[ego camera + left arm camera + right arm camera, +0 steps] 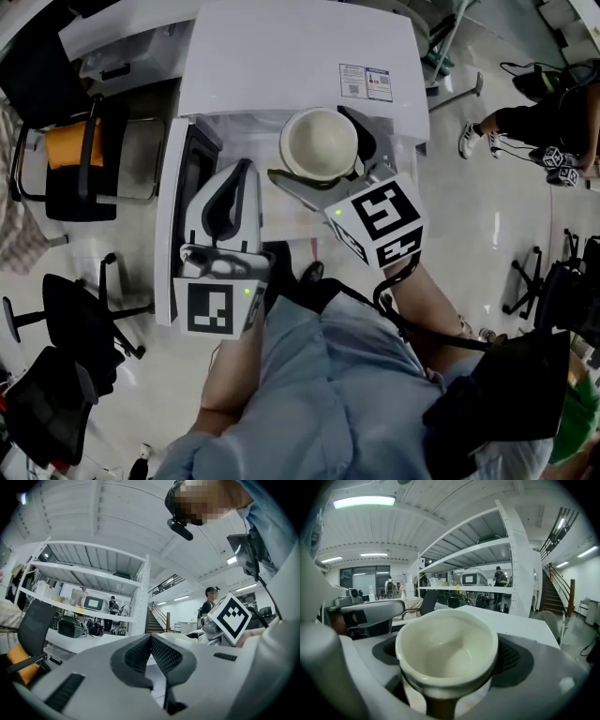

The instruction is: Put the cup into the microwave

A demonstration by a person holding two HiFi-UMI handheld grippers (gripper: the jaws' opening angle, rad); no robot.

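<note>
A cream cup (pixel 319 142) with an empty bowl faces up, and my right gripper (pixel 323 157) is shut on it, one jaw on each side. It hangs just in front of the white microwave (pixel 300 56), whose door (pixel 174 225) stands swung open at the left. In the right gripper view the cup (pixel 446 648) fills the space between the jaws of the right gripper (pixel 447 677). My left gripper (pixel 244 173) is shut on nothing, beside the open door and left of the cup. In the left gripper view the pads of the left gripper (pixel 151 639) meet.
An office chair with an orange cushion (pixel 84 159) and a black chair (pixel 80 328) stand at the left. A seated person (pixel 548 117) is at the far right. White shelving (pixel 487 564) shows behind in both gripper views.
</note>
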